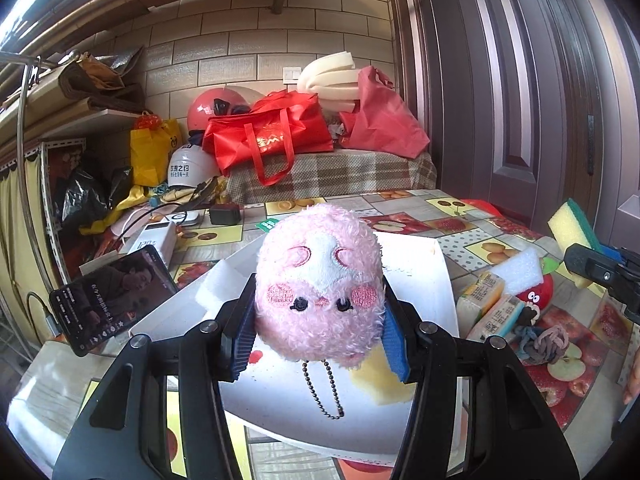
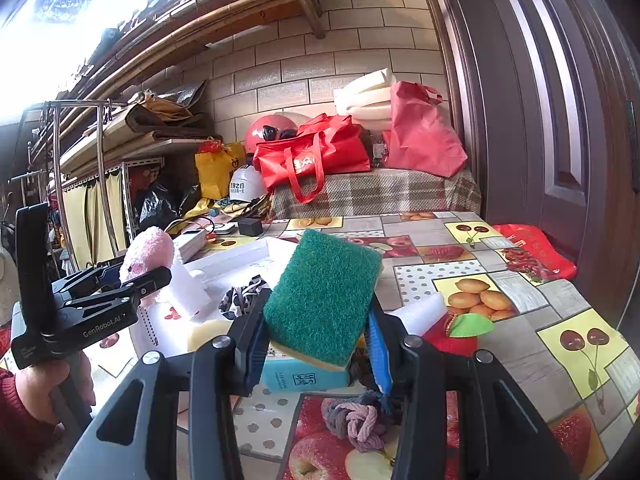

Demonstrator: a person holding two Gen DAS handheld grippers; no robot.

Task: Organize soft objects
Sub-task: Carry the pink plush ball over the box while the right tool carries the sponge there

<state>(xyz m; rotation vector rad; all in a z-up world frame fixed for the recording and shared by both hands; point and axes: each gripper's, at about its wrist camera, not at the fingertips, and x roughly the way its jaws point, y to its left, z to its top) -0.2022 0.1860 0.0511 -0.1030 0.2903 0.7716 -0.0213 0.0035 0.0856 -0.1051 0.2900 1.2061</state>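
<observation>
Pointing face-forward, pink plush (image 1: 318,280) stands upright.

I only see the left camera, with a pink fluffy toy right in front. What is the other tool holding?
Observer: The right tool is shut on a sponge, held up off the table; its whole green scrubby face shows in the right camera.
Operator: Is anything under it?
Observer: Yes, a light blue packet lies on the table right below the sponge.
Operator: How does my pink toy look from there?
Observer: The pink toy shows from the side, pinched in the left tool over the white tray.
Operator: Who holds my tool?
Observer: A hand in a dark red sleeve grips its handle.
</observation>
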